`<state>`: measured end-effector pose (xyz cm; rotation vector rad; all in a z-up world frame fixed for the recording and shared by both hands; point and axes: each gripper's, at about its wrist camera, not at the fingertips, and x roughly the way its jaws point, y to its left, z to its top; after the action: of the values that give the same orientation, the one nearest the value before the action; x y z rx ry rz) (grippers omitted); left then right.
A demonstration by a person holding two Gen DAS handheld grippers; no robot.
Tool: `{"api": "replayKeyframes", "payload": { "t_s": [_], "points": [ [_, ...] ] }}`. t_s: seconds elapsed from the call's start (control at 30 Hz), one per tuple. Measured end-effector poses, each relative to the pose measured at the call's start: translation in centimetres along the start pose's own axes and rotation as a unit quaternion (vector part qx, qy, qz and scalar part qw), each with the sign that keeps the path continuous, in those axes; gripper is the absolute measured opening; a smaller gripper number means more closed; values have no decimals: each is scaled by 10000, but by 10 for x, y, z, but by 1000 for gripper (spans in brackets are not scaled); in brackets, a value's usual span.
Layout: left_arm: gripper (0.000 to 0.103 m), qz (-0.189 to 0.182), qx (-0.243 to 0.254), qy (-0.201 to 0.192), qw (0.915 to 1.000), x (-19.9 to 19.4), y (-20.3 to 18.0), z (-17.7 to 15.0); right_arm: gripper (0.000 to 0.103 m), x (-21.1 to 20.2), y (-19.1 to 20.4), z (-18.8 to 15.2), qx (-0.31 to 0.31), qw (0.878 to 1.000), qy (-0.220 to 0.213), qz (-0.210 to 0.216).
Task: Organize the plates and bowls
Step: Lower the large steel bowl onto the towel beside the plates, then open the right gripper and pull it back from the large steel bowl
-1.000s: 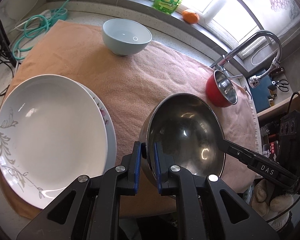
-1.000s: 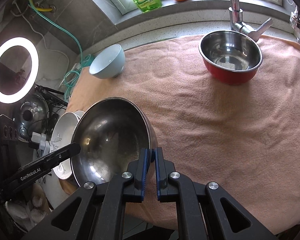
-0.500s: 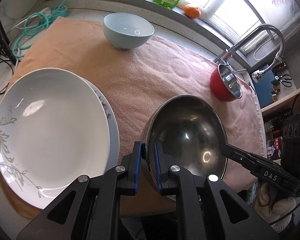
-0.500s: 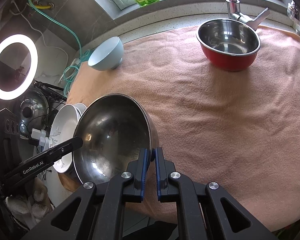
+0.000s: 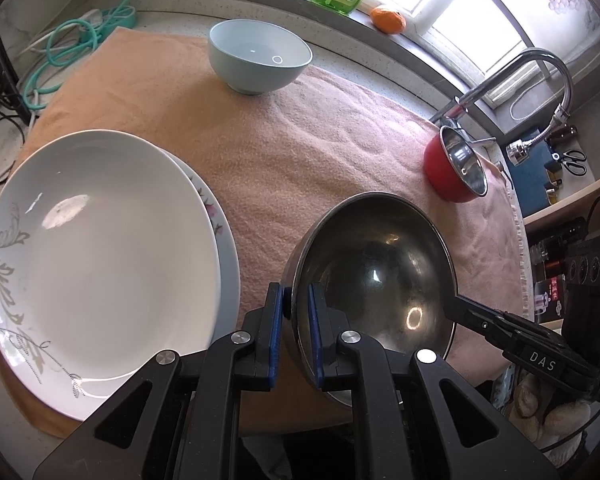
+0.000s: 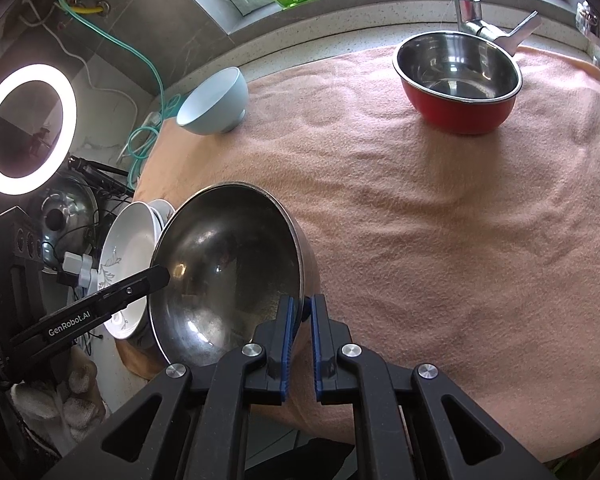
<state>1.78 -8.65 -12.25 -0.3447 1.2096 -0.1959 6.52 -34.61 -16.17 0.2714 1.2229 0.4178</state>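
Grippers on both sides clamp one steel bowl [image 5: 374, 276]: the left gripper [image 5: 296, 334] pinches its near-left rim between narrow blue pads, and the right gripper [image 6: 300, 334] pinches the opposite rim the same way. The bowl sits tilted over the peach towel [image 6: 440, 220] on the desk. Just left of it lie two stacked white plates [image 5: 96, 248]. Farther back stand a red-sided steel bowl [image 6: 460, 80] and a pale blue bowl [image 5: 260, 56], well apart.
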Motion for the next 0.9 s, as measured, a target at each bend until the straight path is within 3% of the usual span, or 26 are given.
{"api": "replayKeyframes", "payload": {
  "t_s": [0.47, 0.67, 0.9],
  "points": [
    [11, 37, -26, -79, 10000, -10, 4, 3, 10, -6, 1, 0, -60, 9999, -86, -36],
    [11, 87, -94, -188, 9997, -18, 9, 6, 18, -14, -7, 2, 50, 9998, -178, -98],
    [11, 44, -200, -378, 9991, -32, 12, 13, 19, -32, -16, 2, 135, 9985, -492, -204]
  ]
}}
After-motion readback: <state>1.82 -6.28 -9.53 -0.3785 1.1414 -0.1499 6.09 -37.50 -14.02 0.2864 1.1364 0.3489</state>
